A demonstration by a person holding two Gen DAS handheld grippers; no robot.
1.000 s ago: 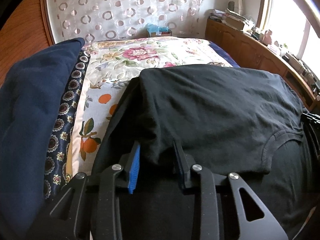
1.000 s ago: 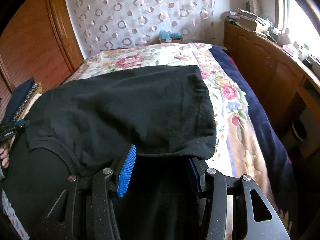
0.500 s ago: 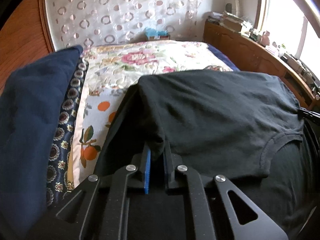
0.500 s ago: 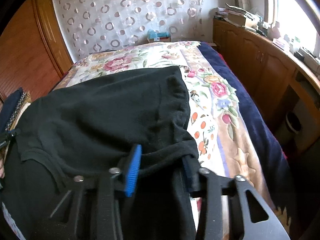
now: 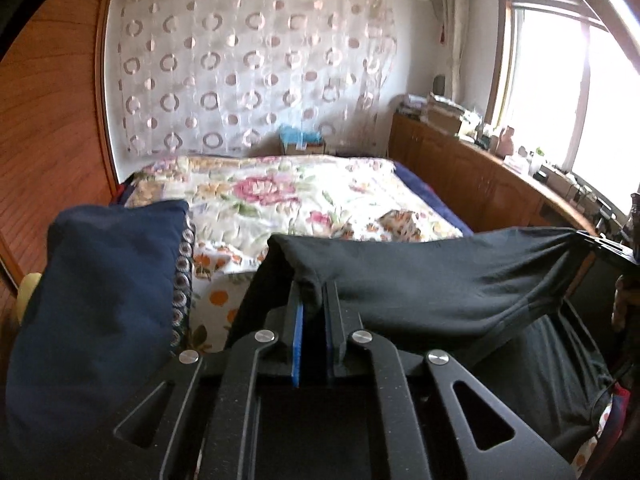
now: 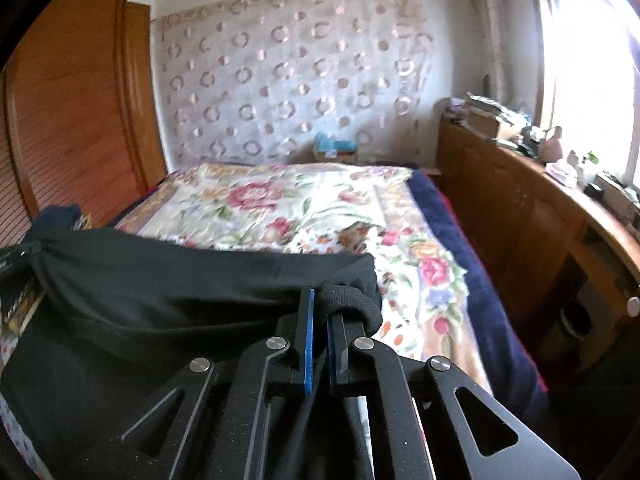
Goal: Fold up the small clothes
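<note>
Floral quilted bedspread [image 5: 280, 196] covers the bed, backed by a sheer curtain [image 5: 248, 80] patterned with rings; a small cardboard box [image 5: 302, 146] holding something blue sits at its foot. Both claws are clamped on a black T-shirt [image 5: 420, 276]: the left gripper [image 5: 312, 304] pinches one bunched corner, the right gripper [image 6: 318, 312] the other, so the soft knit hangs stretched between them above the bed. A navy cushion [image 5: 96, 300] lies left.
</note>
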